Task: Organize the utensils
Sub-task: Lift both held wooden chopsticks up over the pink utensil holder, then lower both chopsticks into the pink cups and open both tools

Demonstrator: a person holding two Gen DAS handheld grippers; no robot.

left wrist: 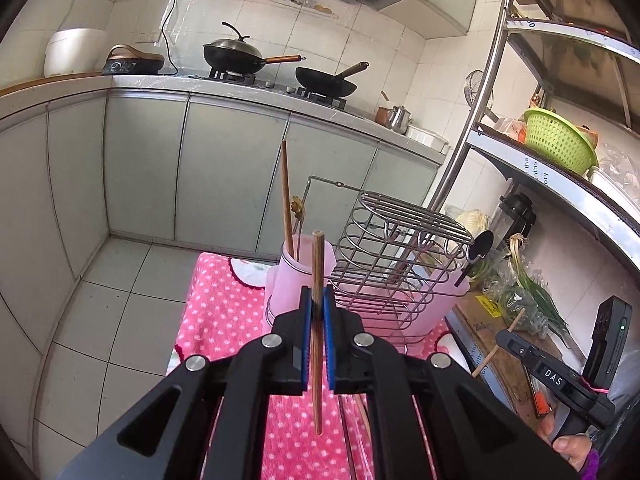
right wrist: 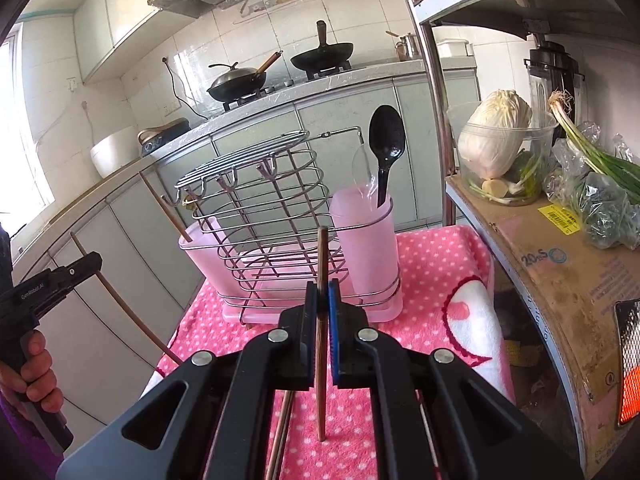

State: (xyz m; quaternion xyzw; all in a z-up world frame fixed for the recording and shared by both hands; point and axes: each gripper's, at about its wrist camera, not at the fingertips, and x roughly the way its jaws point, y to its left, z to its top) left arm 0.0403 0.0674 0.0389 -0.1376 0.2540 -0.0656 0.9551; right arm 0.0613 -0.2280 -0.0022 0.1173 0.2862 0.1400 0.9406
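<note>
Each claw, left claw and right claw, pinches one chopstick upright; thin sticks could pivot, missing the far pink cup.

Each fisheye camera sits just behind its own gripper and looks forward and somewhat down along the fingers, close above the pink dotted cloth. The left wrist view faces the wire utensil rack from its left end, the right wrist view from its right end. Both share the rack, the cloth and the stove counter beyond.
</note>
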